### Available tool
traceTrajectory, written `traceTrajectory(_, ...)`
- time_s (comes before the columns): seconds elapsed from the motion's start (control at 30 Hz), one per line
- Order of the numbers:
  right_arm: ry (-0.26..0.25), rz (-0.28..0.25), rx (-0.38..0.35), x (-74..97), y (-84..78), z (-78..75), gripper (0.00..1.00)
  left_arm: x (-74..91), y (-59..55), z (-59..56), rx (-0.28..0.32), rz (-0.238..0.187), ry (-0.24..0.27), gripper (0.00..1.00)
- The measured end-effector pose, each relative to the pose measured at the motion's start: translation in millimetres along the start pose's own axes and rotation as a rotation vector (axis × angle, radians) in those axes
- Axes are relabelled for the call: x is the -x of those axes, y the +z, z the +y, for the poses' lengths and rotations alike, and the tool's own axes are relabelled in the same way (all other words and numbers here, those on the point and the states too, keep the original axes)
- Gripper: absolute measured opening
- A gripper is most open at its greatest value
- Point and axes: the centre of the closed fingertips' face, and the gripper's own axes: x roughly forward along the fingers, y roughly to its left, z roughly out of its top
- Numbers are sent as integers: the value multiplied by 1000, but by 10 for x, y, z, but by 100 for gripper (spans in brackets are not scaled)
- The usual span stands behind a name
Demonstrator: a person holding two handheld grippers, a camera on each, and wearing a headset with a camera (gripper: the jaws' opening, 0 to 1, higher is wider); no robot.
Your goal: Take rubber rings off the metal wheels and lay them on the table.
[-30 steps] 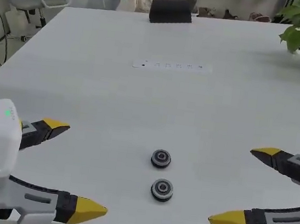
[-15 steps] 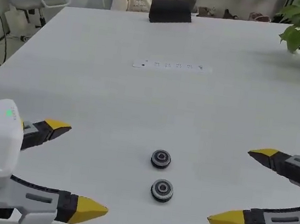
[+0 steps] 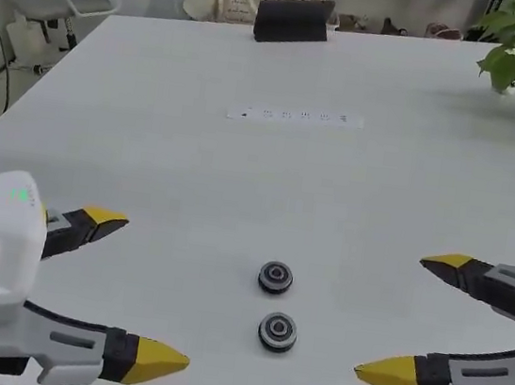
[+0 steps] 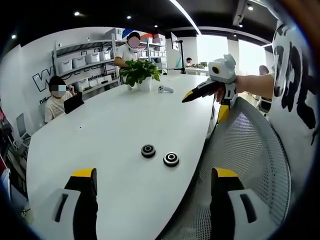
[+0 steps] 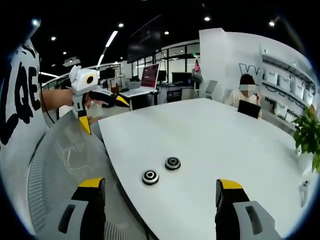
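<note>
The left gripper [image 3: 154, 293] and the right gripper [image 3: 390, 314] both hang with jaws spread wide and nothing between them. They sit over the near edge of the bench [image 3: 288, 178], pointing inward at each other. Between them, close to that edge, two metal wheels lie flat: the near wheel [image 3: 277, 331] and the far wheel [image 3: 275, 276], slightly apart, lined up away from the edge. Each seems to wear its dark rubber ring. Neither gripper looks clearly nearer, so either could reach inward.
</note>
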Motion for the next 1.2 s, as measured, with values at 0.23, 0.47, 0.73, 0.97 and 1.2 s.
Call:
traceTrajectory(0.23, -5, -11, 7, -16, 35, -38, 91, -17, 27, 13, -2, -3, -4, 91)
traceTrajectory(0.47, -7, -21, 13, -25, 72, -64, 92, -32, 67, 38, -5, -11, -4, 88)
traceTrajectory(0.73, -6, -28, 13, -34, 96, -100, 91, -56, 110, 63, -10, -17, -3, 88)
traceTrajectory(0.97, -4, -26, 13, -43, 97, -130, 91, -82, 127, 77, -17, -17, -6, 87)
traceTrajectory(1.2, -2, -25, 17, -59, 111, -157, 90, -102, 181, 95, -29, -31, -11, 87)
